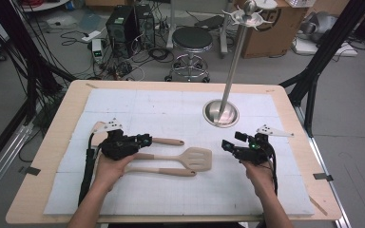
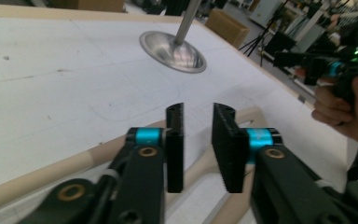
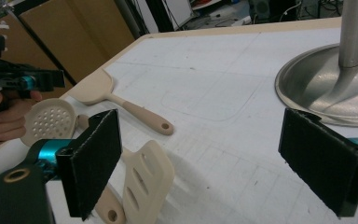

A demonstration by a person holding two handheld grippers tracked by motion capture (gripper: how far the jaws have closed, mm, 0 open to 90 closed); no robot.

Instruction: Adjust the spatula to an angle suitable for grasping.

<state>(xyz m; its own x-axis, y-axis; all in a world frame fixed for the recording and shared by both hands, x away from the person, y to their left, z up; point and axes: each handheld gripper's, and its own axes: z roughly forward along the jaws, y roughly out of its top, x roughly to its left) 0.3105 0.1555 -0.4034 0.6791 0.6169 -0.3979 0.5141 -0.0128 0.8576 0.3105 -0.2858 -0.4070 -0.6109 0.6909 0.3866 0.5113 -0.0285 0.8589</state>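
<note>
The left tongs (image 2: 198,140) stand narrowed but not gripping, hiding part of a beige utensil handle (image 2: 51,170); the right tongs (image 3: 223,163) gape wide above the slotted spatula (image 3: 147,179)

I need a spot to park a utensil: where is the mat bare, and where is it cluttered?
Bare: the far left of the white mat, behind the left gripper, and the near strip in front of both hands. Crowded: the middle, where the slotted turner and two more utensils lie, and far right, around the steel stand's base.
</note>
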